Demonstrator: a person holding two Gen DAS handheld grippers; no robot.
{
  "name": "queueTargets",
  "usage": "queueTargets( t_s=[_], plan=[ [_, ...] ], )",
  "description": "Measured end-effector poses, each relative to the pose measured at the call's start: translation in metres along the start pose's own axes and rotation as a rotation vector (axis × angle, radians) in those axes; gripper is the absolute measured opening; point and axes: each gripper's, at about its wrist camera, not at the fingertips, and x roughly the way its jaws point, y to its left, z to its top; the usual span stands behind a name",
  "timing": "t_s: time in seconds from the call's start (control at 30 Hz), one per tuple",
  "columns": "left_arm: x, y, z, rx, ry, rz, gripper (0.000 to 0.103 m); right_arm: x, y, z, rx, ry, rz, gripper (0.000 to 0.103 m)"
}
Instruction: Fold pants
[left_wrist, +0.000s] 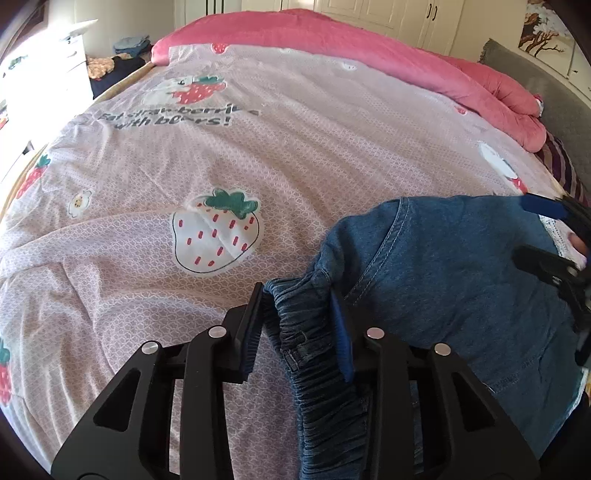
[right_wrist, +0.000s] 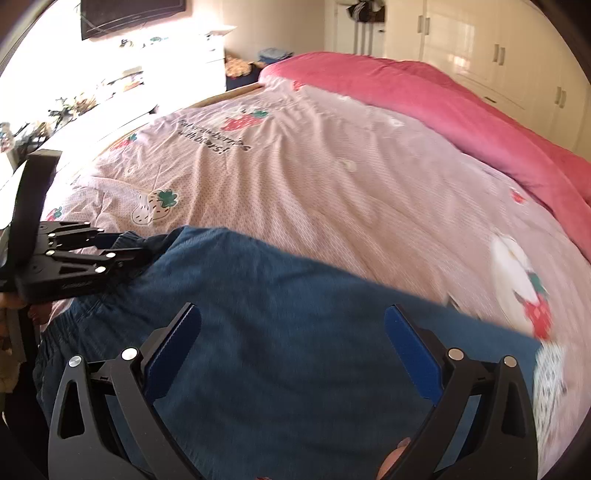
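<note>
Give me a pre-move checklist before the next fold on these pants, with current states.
1. Left gripper around the elastic waistband: ok, band sits between its fingers, though a firm pinch cannot be told.
2. Right gripper grip on the denim pants: not ok, jaws wide open above the fabric.
3. Pants lying flat on the strawberry bedsheet: cannot tell, right wrist view is motion-blurred.
4. Landing space on the sheet beyond the pants: ok.
5. Pink duvet apart from the pants: ok.

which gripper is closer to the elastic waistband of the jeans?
Left. The left gripper is closed on the elastic waistband; the right gripper hangs open over the plain denim, away from it.
</note>
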Motion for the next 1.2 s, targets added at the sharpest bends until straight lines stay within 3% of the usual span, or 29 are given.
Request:
queueTargets(
  t_s=[0.13,0.4,0.43,0.47,0.53,0.57,0.67,0.87,0.97,1.2],
  plan=[
    [-0.02,0.003,-0.001,-0.001,-0.086,-0.035,0.024,0.022,0.003,0.018,-0.064,0.025,0.026,0.099],
    [-0.045,0.001,-0.002,0.008,-0.192,-0.08,0.024,0.057,0.028,0.044,-0.272,0.104,0.161,0.098],
    [-0.048,0.001,-0.003,0.007,-0.207,-0.084,0.024,0.062,0.032,0.045,-0.294,0.122,0.179,0.093],
    [-0.05,0.002,-0.004,0.004,-0.217,-0.092,0.024,0.065,0.034,0.046,-0.313,0.132,0.198,0.066],
    [-0.051,0.002,-0.004,0.001,-0.217,-0.102,0.024,0.065,0.037,0.046,-0.294,0.146,0.259,0.035],
    [-0.051,0.002,-0.006,0.001,-0.216,-0.095,0.024,0.062,0.037,0.046,-0.286,0.142,0.279,0.024],
    [-0.05,0.006,-0.006,-0.012,-0.215,-0.086,0.024,0.041,0.041,0.038,-0.3,0.097,0.278,0.011],
    [-0.06,0.009,-0.009,-0.018,-0.247,-0.106,0.024,-0.017,0.053,0.024,-0.278,-0.002,0.212,0.008],
    [-0.075,0.011,-0.015,-0.032,-0.277,-0.153,0.024,-0.054,0.065,0.012,-0.25,-0.065,0.194,0.008],
    [-0.122,0.0,-0.042,0.033,-0.396,-0.205,0.024,-0.113,0.084,-0.023,-0.128,-0.147,0.258,0.008]
  ],
)
